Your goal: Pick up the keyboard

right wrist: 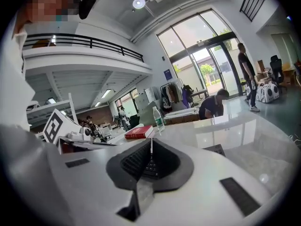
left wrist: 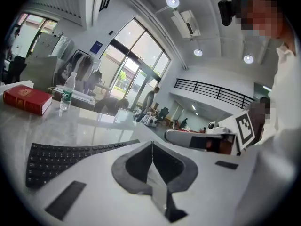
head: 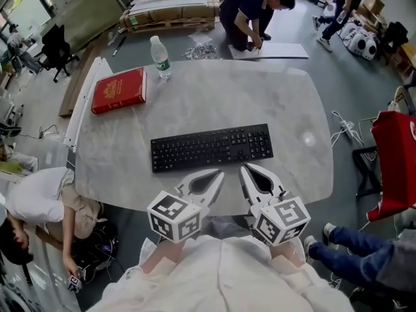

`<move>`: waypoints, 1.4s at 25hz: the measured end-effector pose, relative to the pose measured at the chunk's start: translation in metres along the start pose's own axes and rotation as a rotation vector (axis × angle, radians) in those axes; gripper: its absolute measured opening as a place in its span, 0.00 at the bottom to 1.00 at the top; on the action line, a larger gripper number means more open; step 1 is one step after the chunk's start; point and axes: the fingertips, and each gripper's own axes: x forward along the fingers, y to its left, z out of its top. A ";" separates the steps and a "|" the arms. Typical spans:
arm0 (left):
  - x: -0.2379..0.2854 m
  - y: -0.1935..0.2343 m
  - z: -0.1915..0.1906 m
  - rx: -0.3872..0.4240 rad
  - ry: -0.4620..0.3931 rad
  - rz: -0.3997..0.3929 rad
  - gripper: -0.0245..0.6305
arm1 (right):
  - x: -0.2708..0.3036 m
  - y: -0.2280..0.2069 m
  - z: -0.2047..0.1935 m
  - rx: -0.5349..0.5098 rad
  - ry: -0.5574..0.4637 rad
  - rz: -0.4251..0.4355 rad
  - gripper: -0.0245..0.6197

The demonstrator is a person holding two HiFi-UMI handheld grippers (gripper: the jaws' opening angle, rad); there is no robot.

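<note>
Head view: the keyboard (head: 212,147) lies flat on the marble table (head: 260,96), a little nearer to me than the table's middle. Its long axis runs from my left to my right. My left gripper (head: 218,173) and my right gripper (head: 244,168) are both at the near edge of the table, just short of the keyboard's near long side and pointing toward it. They stand close together around its middle, the right one slightly toward the right half. Neither hand is clearly nearer. Both pairs of jaws look pressed together and hold nothing. A red book (head: 119,90) and a bottle (head: 160,57) stand well apart at the far left.

Left gripper view: the jaws of my left gripper (left wrist: 152,143) meet in one line, with nothing between them. The keyboard (left wrist: 61,159) lies ahead and to the left of the tips, its length stretching away to the left.

Right gripper view: my right gripper (right wrist: 151,142) is also closed and empty. The keyboard (right wrist: 136,161) sits directly ahead; I see its keys through the hollow behind the closed tips.

I judge that the grasp depends on this: the keyboard lies crosswise in front of both grippers. So I think the jaws must first open and take the near long side, each hand better placed further toward its own end.
</note>
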 end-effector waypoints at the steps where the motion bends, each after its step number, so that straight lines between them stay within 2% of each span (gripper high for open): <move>1: 0.004 0.002 0.000 -0.005 -0.002 0.008 0.06 | 0.001 -0.006 0.001 -0.002 0.004 0.003 0.09; 6: 0.015 0.009 0.002 -0.035 -0.016 0.038 0.06 | 0.009 -0.023 0.001 0.000 0.026 0.015 0.09; 16: 0.012 0.025 0.001 -0.059 -0.011 0.058 0.06 | 0.027 -0.018 -0.012 0.001 0.078 0.046 0.09; 35: -0.001 0.036 -0.005 -0.056 0.100 -0.009 0.06 | 0.043 0.005 -0.019 0.039 0.119 0.024 0.09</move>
